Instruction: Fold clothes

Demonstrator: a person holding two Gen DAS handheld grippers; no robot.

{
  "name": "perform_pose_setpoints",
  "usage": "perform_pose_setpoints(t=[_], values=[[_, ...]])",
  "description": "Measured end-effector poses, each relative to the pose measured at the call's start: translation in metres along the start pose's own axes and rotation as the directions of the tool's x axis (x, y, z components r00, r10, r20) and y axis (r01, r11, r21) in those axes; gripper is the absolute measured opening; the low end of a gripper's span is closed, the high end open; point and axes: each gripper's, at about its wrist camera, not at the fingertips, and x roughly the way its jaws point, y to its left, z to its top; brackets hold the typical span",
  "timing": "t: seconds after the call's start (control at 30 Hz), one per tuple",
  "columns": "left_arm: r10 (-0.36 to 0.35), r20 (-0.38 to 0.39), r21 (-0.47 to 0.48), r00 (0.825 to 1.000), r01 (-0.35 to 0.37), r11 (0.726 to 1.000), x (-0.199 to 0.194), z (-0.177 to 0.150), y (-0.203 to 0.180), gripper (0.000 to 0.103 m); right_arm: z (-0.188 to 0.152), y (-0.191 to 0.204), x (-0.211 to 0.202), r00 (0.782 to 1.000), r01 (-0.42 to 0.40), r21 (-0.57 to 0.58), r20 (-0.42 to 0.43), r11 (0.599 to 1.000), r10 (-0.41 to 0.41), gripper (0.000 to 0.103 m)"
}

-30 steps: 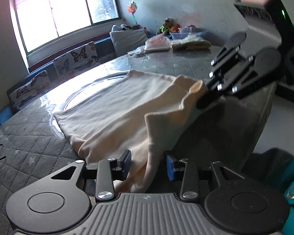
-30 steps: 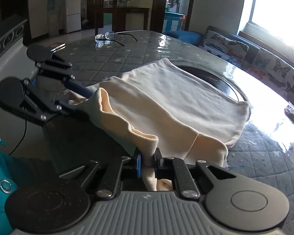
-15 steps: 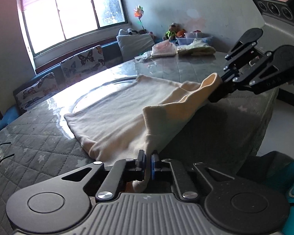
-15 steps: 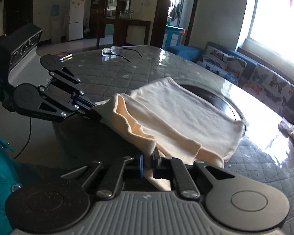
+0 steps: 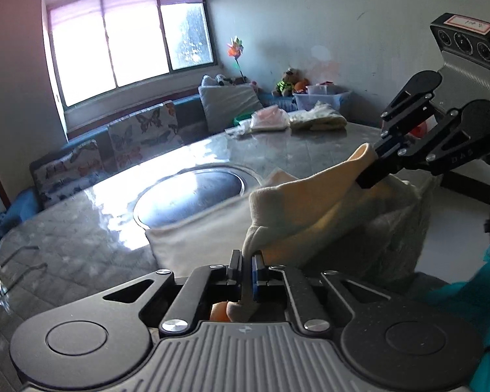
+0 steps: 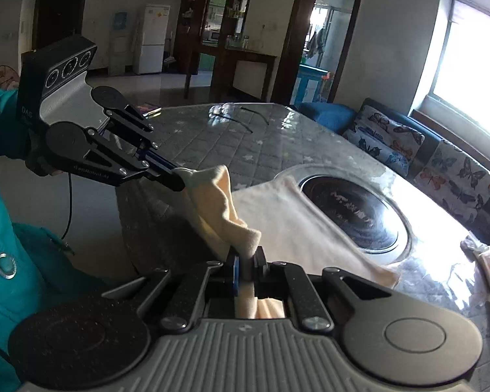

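A cream garment (image 5: 199, 238) (image 6: 297, 225) lies on the quilted grey table, its near edge lifted off the surface. My left gripper (image 5: 246, 261) is shut on one corner of that edge. The right gripper (image 6: 246, 259) is shut on the other corner. In the left wrist view the right gripper (image 5: 364, 176) shows at the right, pinching the raised cloth. The left gripper (image 6: 179, 179) appears at the left of the right wrist view, holding its corner. The lifted hem hangs stretched between the two. The far part of the garment rests flat beside the round inset.
A dark round inset (image 5: 189, 192) (image 6: 356, 215) sits in the table (image 5: 65, 245) behind the garment. Folded clothes (image 5: 290, 119) lie at the table's far end. Eyeglasses (image 6: 235, 111) rest on the far side. A butterfly-print sofa (image 6: 424, 150) runs under the window. A teal sleeve (image 6: 3, 121) is at left.
My left gripper closed on the garment's near corner. Both grippers then rose and pulled the near edge up and back, uncovering more of the round inset.
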Motion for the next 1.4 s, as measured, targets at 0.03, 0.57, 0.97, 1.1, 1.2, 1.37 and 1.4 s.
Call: perform_pose_setpoints(t=[0.03,0.57,0.97,1.1,1.2,1.37,1.4], values=[[0.005,0.003,-0.006,1.000,-0.005,1.000,0.005,0.004,0.004,0.006,0.003,-0.005,0.002,1.000,0.006,0.007,0.001,1.000,-0.006,0.007],[0.092,-0.084,-0.040,0.992,-0.096,0.995,0.156,0.057,0.084,0.007,0.040,-0.137,0.098,0.995,0.083,0.124,-0.069,0.989,-0.074,0.007],[0.171,-0.234,-0.068,0.957,-0.191,0.979,0.231,0.033,0.099,0.028,-0.003,-0.180,0.196,0.968,0.200,0.290,-0.207,0.936,-0.143,0.027],[0.185,-0.235,-0.088,0.954,-0.211,0.974,0.226,0.033,0.106,0.030,-0.006,-0.191,0.178,0.966,0.236,0.357,-0.186,0.904,-0.179,0.027],[0.210,-0.214,-0.103,0.954,-0.236,0.966,0.218,0.038,0.104,0.030,-0.008,-0.195,0.159,0.969,0.237,0.390,-0.158,0.890,-0.188,0.027],[0.193,-0.171,-0.151,0.966,-0.219,0.964,0.206,0.050,0.102,0.030,-0.010,-0.184,0.150,0.985,0.158,0.416,-0.127,0.896,-0.115,0.027],[0.165,-0.163,-0.163,0.973,-0.192,0.968,0.205,0.053,0.100,0.030,-0.011,-0.182,0.152,0.987,0.146,0.417,-0.128,0.897,-0.101,0.027]])
